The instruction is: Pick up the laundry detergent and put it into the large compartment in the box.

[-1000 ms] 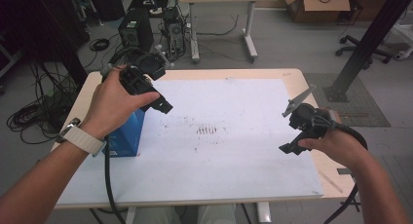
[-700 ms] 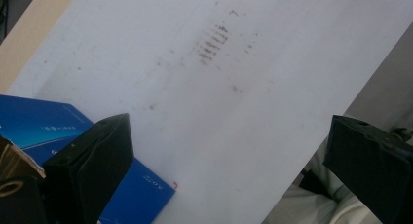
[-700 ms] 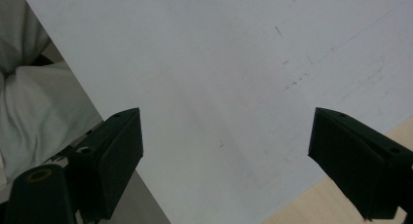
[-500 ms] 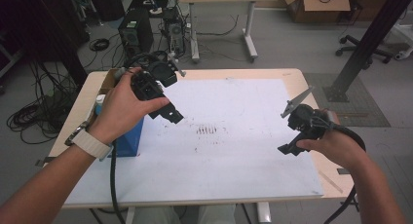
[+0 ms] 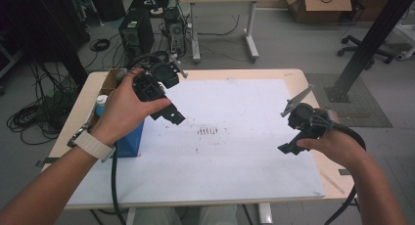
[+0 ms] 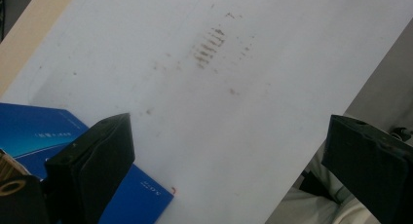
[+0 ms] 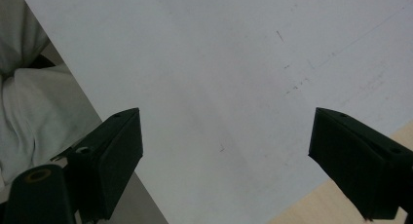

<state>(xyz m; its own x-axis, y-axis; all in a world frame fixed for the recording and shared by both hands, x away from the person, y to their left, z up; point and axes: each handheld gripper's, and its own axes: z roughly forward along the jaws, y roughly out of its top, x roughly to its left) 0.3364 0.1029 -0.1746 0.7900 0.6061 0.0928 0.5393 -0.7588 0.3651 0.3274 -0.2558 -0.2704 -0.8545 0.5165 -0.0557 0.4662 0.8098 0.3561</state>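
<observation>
While both tools are hanging spread and empty, the blue box is waiting at the worktop's left edge.

With its jaws having just been opening and nothing between them, the left tool is hovering above the white sheet, just beside the blue box, which is sitting under the left hand with a white-capped bottle near it. The right tool is holding spread over the sheet's right side, well apart. Judging from this, the next reach is calling for the left wrist tipping down and back toward the box, jaws straddling its narrow sides squarely before pinching, so it is not skidding on the sheet.
</observation>
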